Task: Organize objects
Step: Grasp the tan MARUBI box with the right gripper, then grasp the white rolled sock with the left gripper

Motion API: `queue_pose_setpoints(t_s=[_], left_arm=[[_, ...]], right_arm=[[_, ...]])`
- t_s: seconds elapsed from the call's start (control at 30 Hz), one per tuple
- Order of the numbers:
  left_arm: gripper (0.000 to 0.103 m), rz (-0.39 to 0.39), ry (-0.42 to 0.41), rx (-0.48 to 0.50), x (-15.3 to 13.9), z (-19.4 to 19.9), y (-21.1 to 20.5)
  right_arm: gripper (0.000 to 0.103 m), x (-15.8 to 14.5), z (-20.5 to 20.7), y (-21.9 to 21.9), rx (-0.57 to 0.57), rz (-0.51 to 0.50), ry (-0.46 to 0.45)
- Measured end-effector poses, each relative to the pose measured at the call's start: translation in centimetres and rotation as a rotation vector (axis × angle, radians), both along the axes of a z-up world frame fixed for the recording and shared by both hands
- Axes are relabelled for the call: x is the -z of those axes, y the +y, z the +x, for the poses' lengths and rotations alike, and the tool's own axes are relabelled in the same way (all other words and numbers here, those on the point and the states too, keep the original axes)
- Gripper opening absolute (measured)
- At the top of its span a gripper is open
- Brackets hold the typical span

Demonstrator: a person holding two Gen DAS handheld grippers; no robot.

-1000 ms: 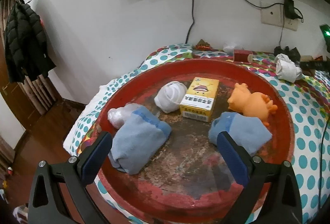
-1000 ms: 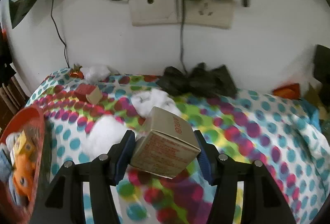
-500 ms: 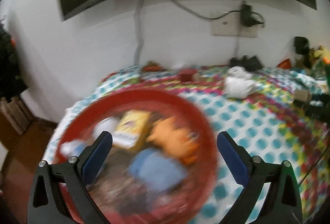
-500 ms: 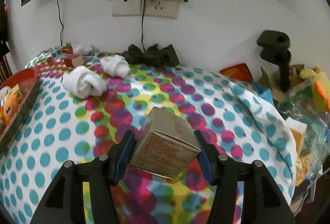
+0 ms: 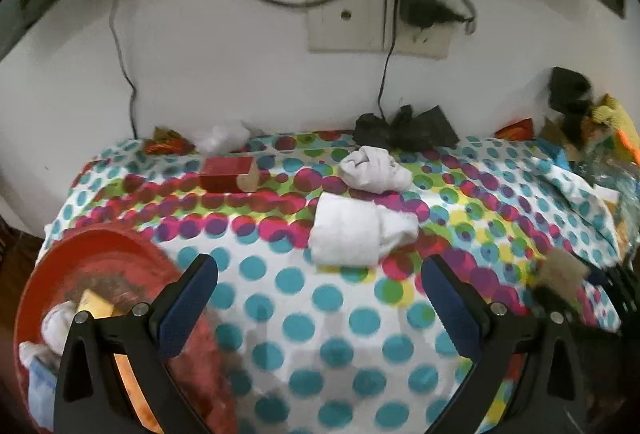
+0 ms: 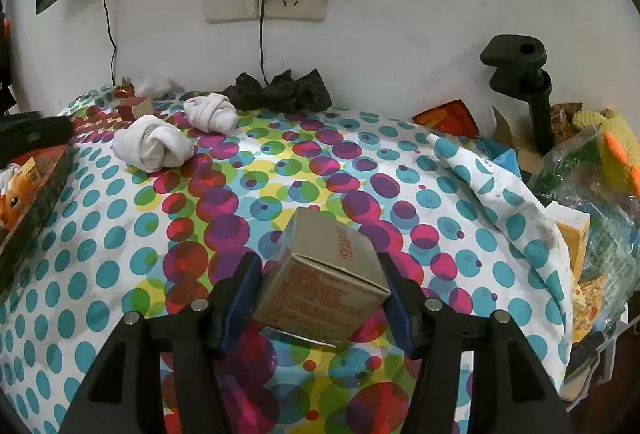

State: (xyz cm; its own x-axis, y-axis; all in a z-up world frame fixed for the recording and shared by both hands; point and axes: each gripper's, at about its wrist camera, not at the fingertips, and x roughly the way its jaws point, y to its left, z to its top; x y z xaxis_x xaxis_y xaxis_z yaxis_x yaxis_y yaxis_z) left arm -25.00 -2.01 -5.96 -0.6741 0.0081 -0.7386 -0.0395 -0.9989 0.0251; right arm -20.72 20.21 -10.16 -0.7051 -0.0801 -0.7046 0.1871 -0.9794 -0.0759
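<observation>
Jaws: our right gripper [image 6: 318, 284] pinching cardboard box [image 6: 324, 278] tilted; left gripper [image 5: 318, 296] spread wide over tablecloth [image 5: 340, 314], rolled sock [image 5: 352, 234] just ahead.

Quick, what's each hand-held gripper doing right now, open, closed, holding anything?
Left hand-held gripper: open, holding nothing.
Right hand-held gripper: closed on the cardboard box.
</observation>
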Motion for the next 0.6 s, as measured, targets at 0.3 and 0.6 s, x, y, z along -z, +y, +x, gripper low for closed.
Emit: queue_pose_setpoints(t_s=[0.3, 0.6], left_arm=[[0.101, 0.076, -0.117, -0.033, 3.6, -6.2, 1.2], [0.069, 0.153, -0.145, -0.034, 5.6, -7.1, 2.0]], right_arm=[[0.056, 0.6, -0.5, 0.2, 0.011, -0.010, -0.043], [0.047, 0.7, -0.6, 1.2, 0.040, -0.059, -0.053]])
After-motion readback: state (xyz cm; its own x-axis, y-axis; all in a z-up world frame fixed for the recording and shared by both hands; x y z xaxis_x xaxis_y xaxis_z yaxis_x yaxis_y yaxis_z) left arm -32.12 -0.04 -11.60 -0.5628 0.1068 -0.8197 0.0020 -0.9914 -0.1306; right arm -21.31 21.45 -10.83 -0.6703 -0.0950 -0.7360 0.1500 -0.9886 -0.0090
